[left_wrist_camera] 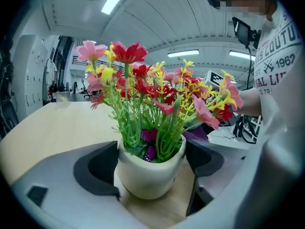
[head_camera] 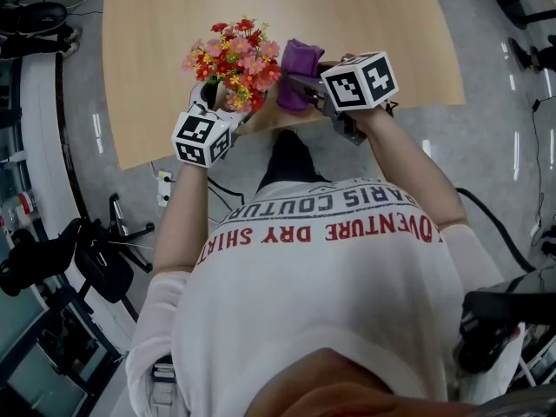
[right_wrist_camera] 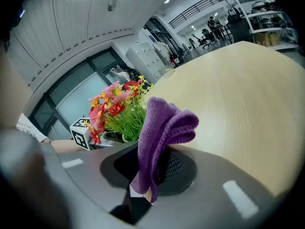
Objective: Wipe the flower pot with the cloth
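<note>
A white flower pot (left_wrist_camera: pixel 147 173) full of red, pink and yellow artificial flowers (left_wrist_camera: pixel 157 94) stands at the near edge of the wooden table (head_camera: pixel 174 24). My left gripper (left_wrist_camera: pixel 151 161) is closed round the pot, a dark pad (left_wrist_camera: pixel 97 168) against each side. In the head view the flowers (head_camera: pixel 234 63) hide the pot, with the left gripper (head_camera: pixel 228 102) just below them. My right gripper (head_camera: pixel 300 85) is shut on a folded purple cloth (right_wrist_camera: pixel 159 132), held upright just right of the flowers (right_wrist_camera: pixel 119 109). The cloth (head_camera: pixel 298 68) sits close beside the blooms.
The table top (right_wrist_camera: pixel 238 94) stretches bare beyond the pot. Below the table edge a power strip (head_camera: pixel 163 188) and cables lie on the grey floor. A person's torso in a white shirt (head_camera: pixel 321 268) fills the lower head view. Black equipment (head_camera: pixel 95 259) stands at the left.
</note>
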A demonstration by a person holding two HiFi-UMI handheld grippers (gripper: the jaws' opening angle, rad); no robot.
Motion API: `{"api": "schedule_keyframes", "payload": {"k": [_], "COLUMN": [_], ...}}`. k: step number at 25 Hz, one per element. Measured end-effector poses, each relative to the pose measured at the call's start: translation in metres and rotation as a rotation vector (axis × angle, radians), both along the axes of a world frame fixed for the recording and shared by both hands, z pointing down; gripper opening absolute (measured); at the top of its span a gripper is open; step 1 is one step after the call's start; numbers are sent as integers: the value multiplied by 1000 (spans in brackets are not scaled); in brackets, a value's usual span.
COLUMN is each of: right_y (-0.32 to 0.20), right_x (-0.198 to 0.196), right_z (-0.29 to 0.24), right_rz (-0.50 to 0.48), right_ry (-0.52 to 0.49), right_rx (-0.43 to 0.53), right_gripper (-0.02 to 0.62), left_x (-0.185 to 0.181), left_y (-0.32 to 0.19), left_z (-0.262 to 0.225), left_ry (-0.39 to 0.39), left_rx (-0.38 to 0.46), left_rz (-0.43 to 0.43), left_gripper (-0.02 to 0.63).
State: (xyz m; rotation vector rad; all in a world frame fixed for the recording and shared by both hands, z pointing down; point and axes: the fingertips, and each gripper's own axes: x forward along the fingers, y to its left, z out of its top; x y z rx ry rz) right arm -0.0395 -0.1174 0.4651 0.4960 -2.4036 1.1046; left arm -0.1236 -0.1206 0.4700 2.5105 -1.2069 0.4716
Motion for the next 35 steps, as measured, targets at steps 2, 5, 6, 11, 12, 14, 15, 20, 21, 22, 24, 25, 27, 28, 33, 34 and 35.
{"api": "schedule_keyframes", "payload": {"k": [2,5,6,11,12,14,15,20,21,22,24,25,27,28,33,34,35], "right_y": [2,4,3,1,2,3,4,-7,-10,-13,-14,-13,-15,-17,-23,-23,-22], "right_x": [-1,-5,-7,-10,-9,-8,-7,-3,-3,-3,-3,-2,-2,-2,-6,-5,-3], "right_z": [-1,1,1,9,12,18,21,44,47,49,50,50,51,51,37,33,31], "right_rz": [-11,-19,-20,-41,-45,-49,-49,-55,-58,-61,-69,-72,-76,-75,-38,-28,-20], "right_ry": [0,-2,0,11,15,37,53,163,173,179,183,184,184,182,142,135,129], "right_rx": [0,-1,0,-17,-20,-18,-14,5,1,-3,-10,-12,-14,-15,-26,-26,-22], "right_gripper": [63,63,63,64,63,63,63,63,63,63,63,63,63,63,63,63,63], "left_x": [3,5,5,5,5,5,6,6,6,6,7,7,7,7,0,-2,-2], "left_y": [2,4,4,5,6,10,13,9,6,5,5,5,3,2,-4,-5,-3], "left_z": [-1,-1,-1,-1,-1,-1,-1,-3,-3,-4,-5,-5,-5,-4,-12,-14,-15], "left_ry": [-3,-4,-3,-2,-1,0,0,1,2,4,7,7,6,6,7,7,5], "left_rx": [-4,-2,0,3,4,9,11,9,9,9,9,9,9,9,15,21,28], "left_rz": [20,36,38,42,43,46,49,73,77,80,84,86,93,96,46,27,6], "left_gripper": [446,446,446,446,446,446,446,446,446,446,446,446,446,446,446,448,451]}}
